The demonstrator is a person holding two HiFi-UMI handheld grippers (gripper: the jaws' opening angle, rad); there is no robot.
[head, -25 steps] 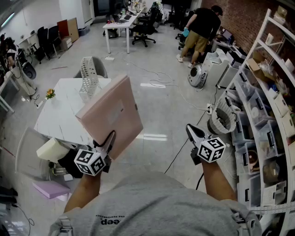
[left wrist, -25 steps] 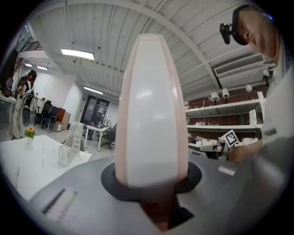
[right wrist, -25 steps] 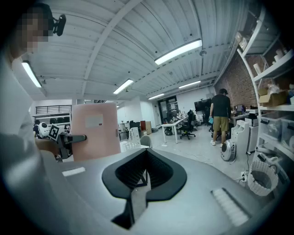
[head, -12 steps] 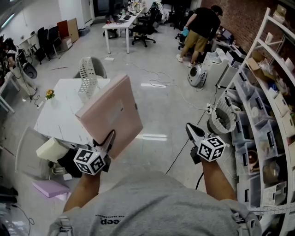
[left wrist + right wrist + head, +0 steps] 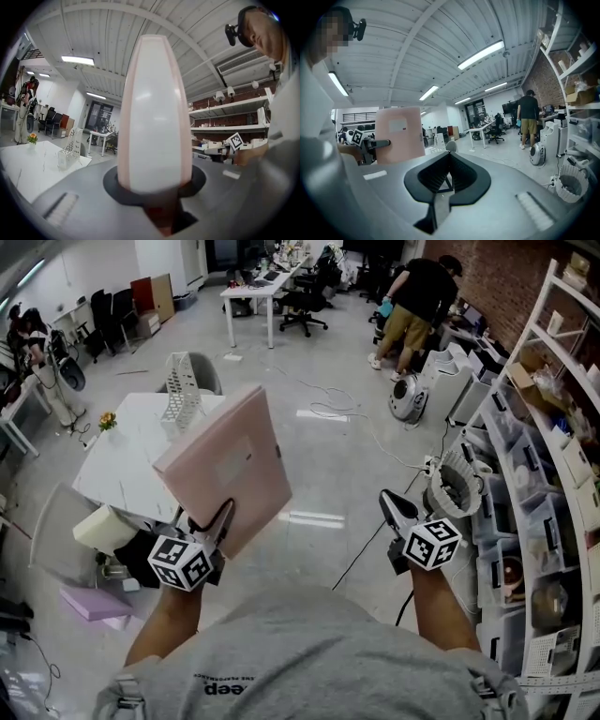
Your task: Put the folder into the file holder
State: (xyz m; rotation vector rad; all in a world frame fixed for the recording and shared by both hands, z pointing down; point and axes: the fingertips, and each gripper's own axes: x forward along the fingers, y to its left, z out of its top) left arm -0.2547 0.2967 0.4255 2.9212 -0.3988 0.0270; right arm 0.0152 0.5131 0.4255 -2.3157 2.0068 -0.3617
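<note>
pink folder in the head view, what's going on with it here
A person holds tongs in each hand. The left tongs grip the pink folder by its near edge and hold it up in the air beside the white table. The white file holder stands on that table, farther away, and the folder is not yet in it. The right tongs are shut and empty.
</note>
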